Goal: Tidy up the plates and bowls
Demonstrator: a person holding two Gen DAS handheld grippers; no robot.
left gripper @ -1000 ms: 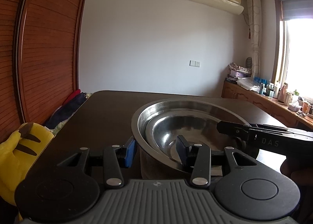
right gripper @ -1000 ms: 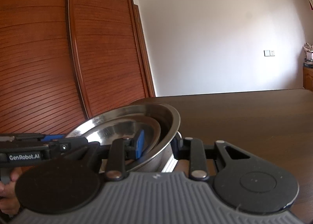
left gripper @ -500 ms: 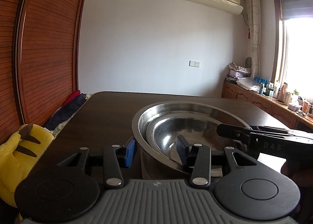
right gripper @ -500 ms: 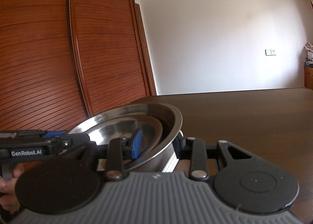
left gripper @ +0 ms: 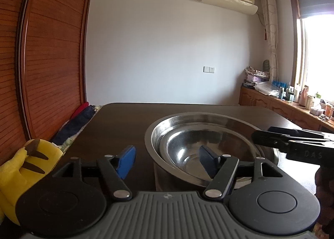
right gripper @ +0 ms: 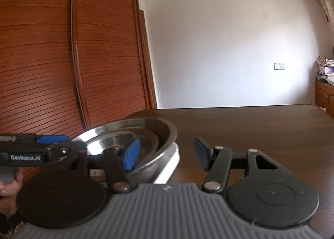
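Straddling opposite rims of nested steel bowls [left gripper: 208,147] on dark table [left gripper: 125,122], both sets of jaws spread wide, nothing clamped.

Noted: left gripper [left gripper: 167,159] and right gripper [right gripper: 165,153] each with one finger inside, one outside the outer bowl [right gripper: 165,134]. Judged risks: uneven closing tilting the stack, inner bowl [left gripper: 187,151] sliding on slick steel, or base skidding off the white object [right gripper: 169,166] underneath; its nature unclear.
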